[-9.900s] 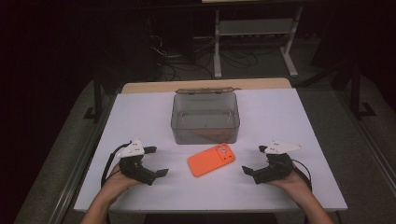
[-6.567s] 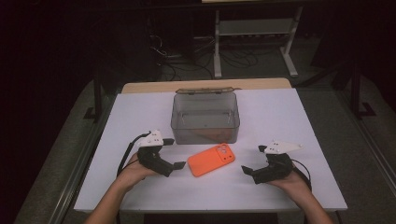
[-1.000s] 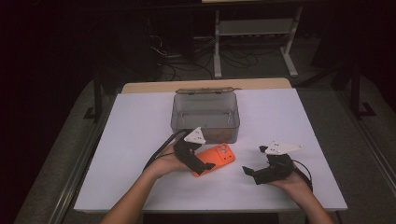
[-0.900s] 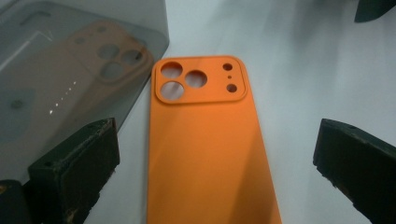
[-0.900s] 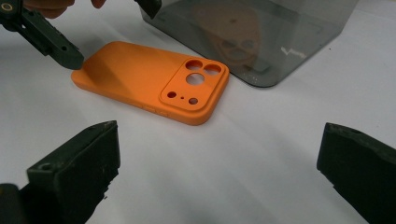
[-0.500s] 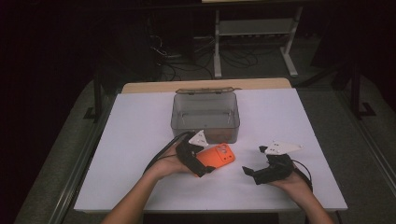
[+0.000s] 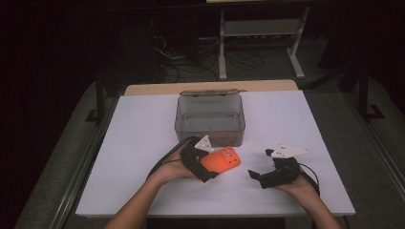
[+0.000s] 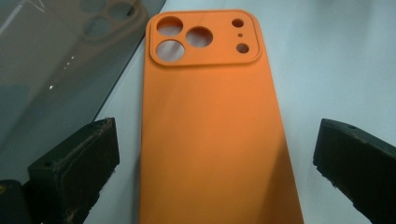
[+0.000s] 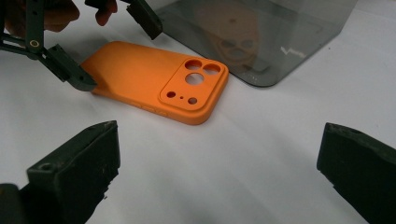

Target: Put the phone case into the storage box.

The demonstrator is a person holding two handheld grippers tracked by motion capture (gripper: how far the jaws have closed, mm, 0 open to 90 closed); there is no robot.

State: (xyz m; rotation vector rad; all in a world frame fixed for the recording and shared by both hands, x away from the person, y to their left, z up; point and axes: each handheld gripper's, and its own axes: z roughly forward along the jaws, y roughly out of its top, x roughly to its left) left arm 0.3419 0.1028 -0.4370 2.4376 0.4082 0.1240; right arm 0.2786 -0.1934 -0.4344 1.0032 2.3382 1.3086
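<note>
An orange phone case (image 7: pixel 223 160) lies back up on the white table (image 7: pixel 138 143), just in front of a grey see-through box (image 7: pixel 210 119). My left gripper (image 7: pixel 210 166) is open, its jaws standing either side of the case's plain end without touching it. In the left gripper view the case (image 8: pixel 210 116) runs up between the jaws, camera cut-outs at the far end. My right gripper (image 7: pixel 255 175) is open and holds nothing, a little to the right of the case. The right gripper view has the case (image 9: pixel 149 74) ahead with the left gripper (image 9: pixel 121 58) around its far end.
The box (image 9: pixel 266 37) is open-topped, and its near wall (image 8: pixel 56 56) reflects the case. Bare table lies left, right and in front. A wooden strip (image 7: pixel 210 87) edges the table's far side; a metal stand (image 7: pixel 260 28) and cables are on the floor beyond.
My left gripper has moved from the table's left side rightwards to the case, and its open jaws now straddle the case's end. The right gripper and the case have stayed put.
</note>
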